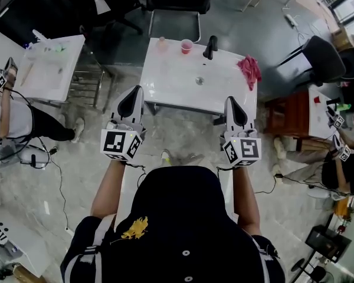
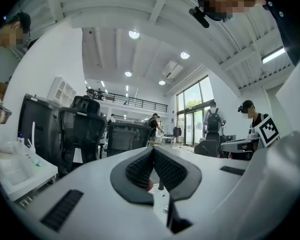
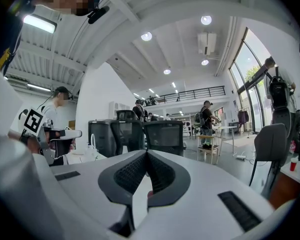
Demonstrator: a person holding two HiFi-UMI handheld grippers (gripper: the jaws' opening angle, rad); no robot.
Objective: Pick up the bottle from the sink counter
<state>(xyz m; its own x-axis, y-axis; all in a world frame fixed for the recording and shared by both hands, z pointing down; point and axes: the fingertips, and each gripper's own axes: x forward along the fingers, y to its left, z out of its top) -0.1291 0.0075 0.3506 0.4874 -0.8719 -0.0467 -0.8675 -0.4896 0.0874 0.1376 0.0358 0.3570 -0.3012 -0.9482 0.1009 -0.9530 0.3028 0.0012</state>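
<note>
White sink counter (image 1: 165, 81) ahead; left gripper (image 1: 131, 96) and right gripper (image 1: 234, 106) both closed, empty. Best open one early, approach the bottle (image 1: 161, 42) level, avoiding the cup (image 1: 186, 46).

Glossy sink counter (image 1: 171, 78), pink cloth (image 1: 249, 69)

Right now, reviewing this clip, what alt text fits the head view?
Seen from above, a person holds the left gripper and right gripper, both shut and empty, short of a white sink counter bearing a bottle, red cup, faucet and pink cloth.
</note>
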